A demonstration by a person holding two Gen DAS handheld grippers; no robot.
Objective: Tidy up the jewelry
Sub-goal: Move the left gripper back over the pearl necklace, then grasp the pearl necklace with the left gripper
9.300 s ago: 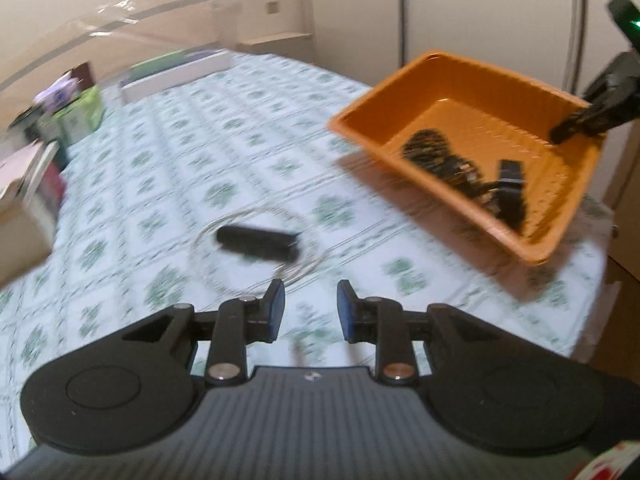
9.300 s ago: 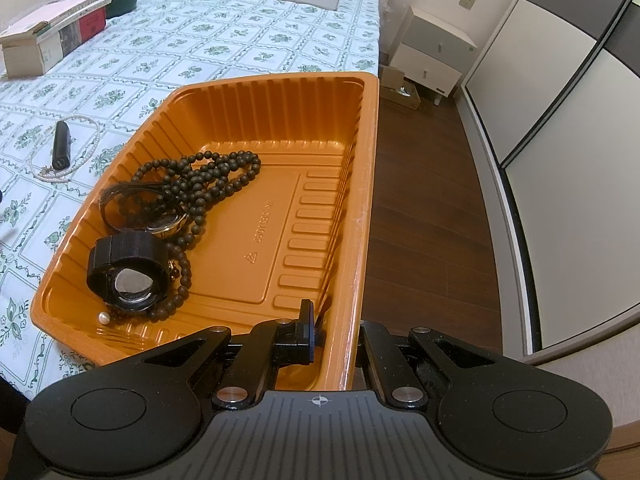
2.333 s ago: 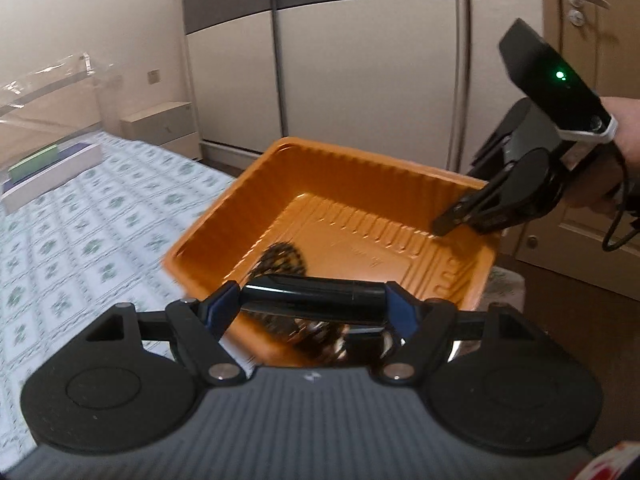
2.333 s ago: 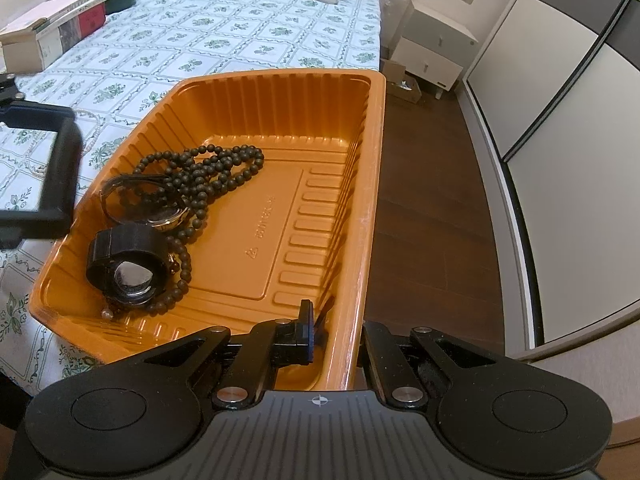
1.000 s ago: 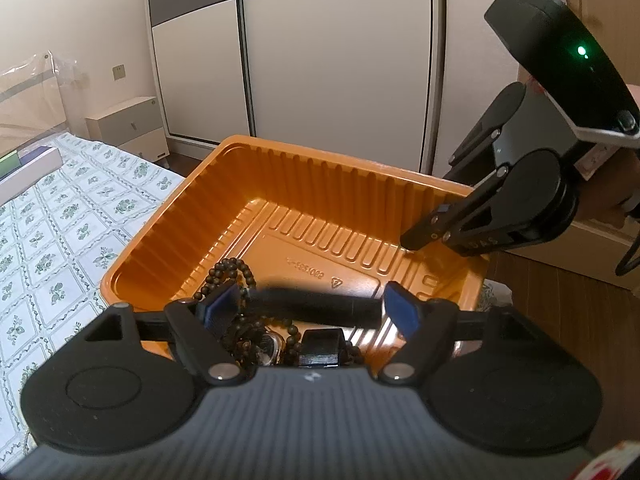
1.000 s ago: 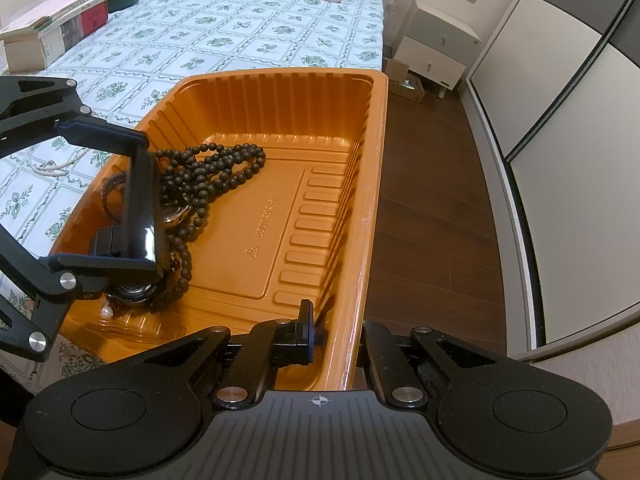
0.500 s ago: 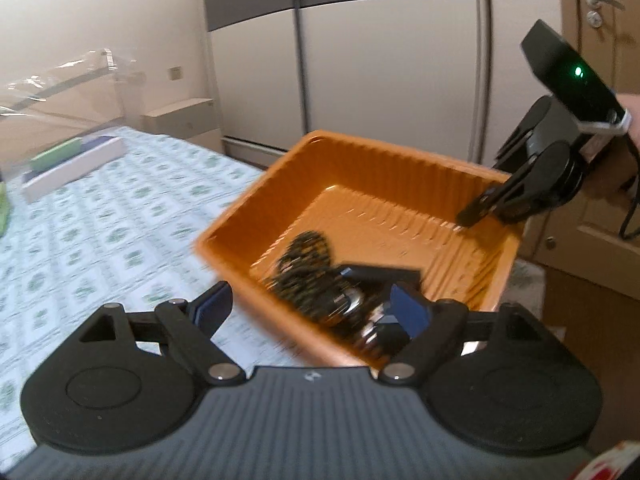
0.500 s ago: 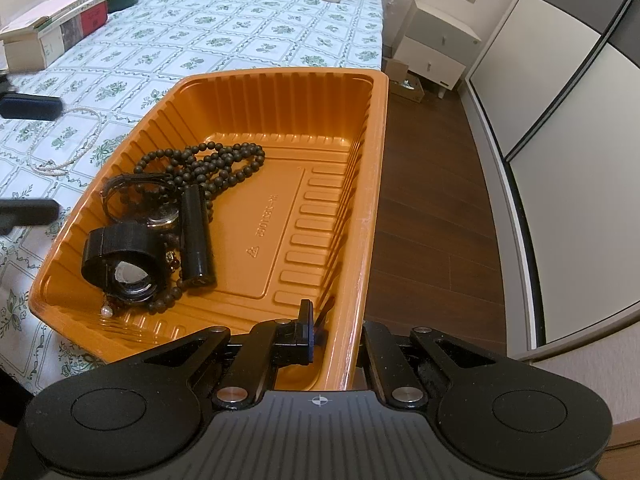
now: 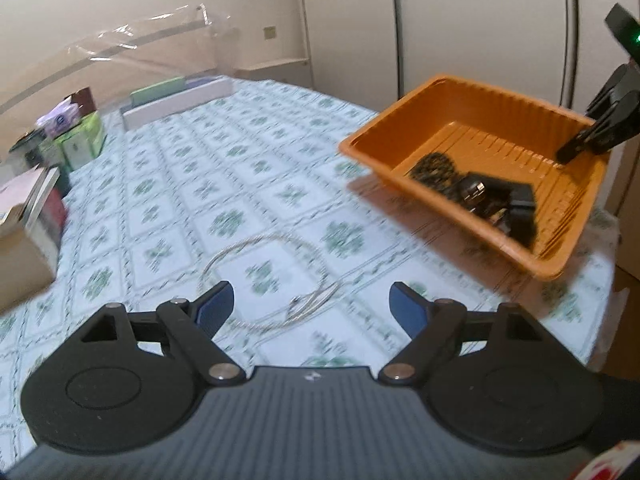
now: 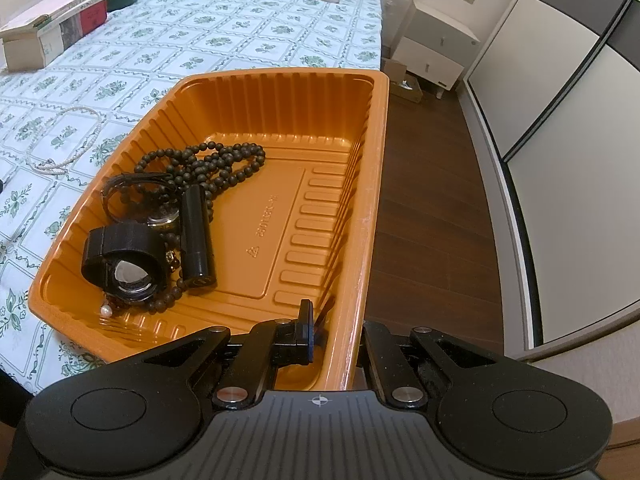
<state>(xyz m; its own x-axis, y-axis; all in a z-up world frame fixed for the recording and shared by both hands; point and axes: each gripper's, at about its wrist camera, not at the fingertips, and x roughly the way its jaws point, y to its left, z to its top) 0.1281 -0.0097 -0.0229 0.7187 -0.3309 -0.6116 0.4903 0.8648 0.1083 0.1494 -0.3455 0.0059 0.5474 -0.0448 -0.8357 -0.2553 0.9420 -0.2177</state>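
An orange tray (image 10: 360,184) sits at the table's edge; it also shows in the left wrist view (image 9: 576,240). In it lie a black bead necklace (image 10: 216,164), a black tube (image 10: 196,236), a black watch (image 10: 120,256) and a small pearl (image 10: 105,311). My right gripper (image 10: 336,332) is shut on the tray's near wall. My left gripper (image 9: 311,308) is open and empty above a thin pearl necklace (image 9: 272,280) on the tablecloth; the necklace also shows in the right wrist view (image 10: 68,140).
The floral tablecloth (image 9: 192,184) covers the table. Boxes (image 10: 52,36) and books (image 9: 32,208) stand along the far left side, with a flat white box (image 9: 176,100) at the back. The table's edge (image 9: 600,312) and wood floor (image 10: 432,208) lie right of the tray.
My left gripper carried the black tube over the tray, opened and dropped it in. It has since swung back left over the pearl necklace. The right gripper kept its hold on the tray.
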